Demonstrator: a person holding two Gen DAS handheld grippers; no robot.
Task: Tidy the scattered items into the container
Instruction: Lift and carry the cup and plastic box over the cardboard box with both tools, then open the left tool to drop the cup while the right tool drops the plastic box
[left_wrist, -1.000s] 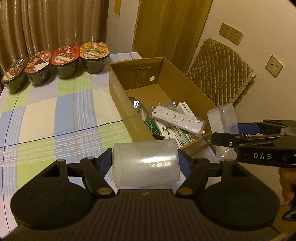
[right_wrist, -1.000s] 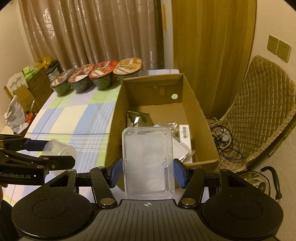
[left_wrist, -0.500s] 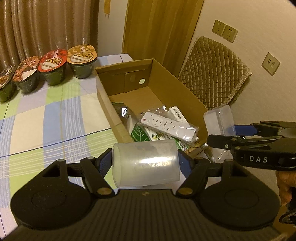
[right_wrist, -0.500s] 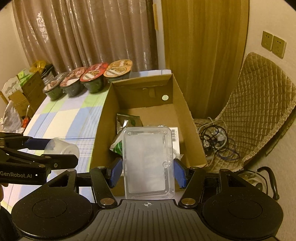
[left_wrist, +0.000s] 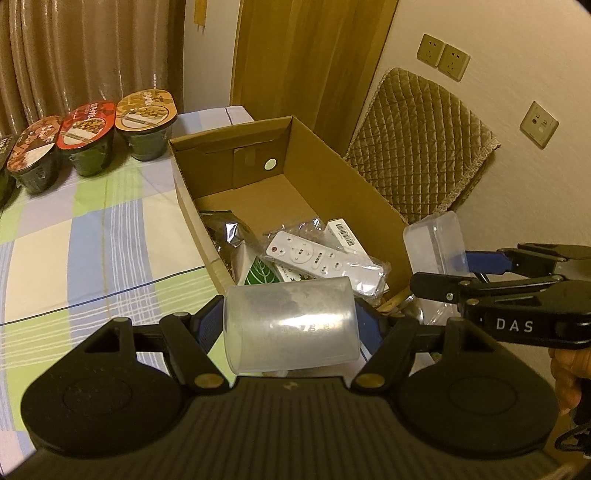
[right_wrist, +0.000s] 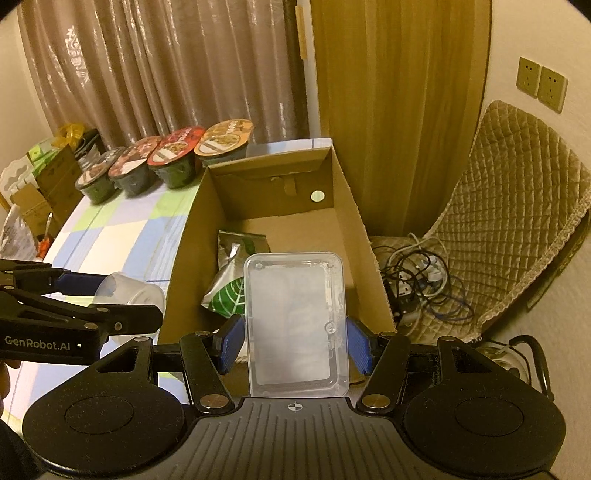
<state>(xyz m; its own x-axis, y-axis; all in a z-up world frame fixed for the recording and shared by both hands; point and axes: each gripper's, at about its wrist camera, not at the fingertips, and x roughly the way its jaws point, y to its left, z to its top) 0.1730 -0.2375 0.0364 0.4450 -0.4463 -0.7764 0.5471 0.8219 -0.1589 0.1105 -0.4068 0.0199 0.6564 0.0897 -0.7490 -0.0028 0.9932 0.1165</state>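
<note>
Currently carrying two items toward the cardboard box (right_wrist: 354, 236), both at once. Holding a frosted plastic cup (left_wrist: 291, 325) sideways in the left gripper (left_wrist: 291, 328), jaws pinching its two ends, just short of the near left corner of the box. Holding a clear plastic lidded case (right_wrist: 297, 325) in the right gripper (right_wrist: 295, 338), blue pads pressing its long sides, hanging above the near end of the box.

Judging the step as transport-and-drop: neither item released yet.

Lying already inside, near end: white remote (left_wrist: 314, 256) in a clear wrapper, a green leaf-print packet (right_wrist: 227, 297), a foil pouch (right_wrist: 240, 245), a barcoded carton (left_wrist: 343, 232). Staying bare: far half of the box floor.

Next move, likely: pushing each gripper a little further over the rim, lowering, then spreading the jaws. Watching for the cup rolling once freed, and for the two grippers crowding each other.

Beyond, on the checked tablecloth (left_wrist: 92, 229): a row of sealed noodle bowls (left_wrist: 146, 127) along the far edge.
</note>
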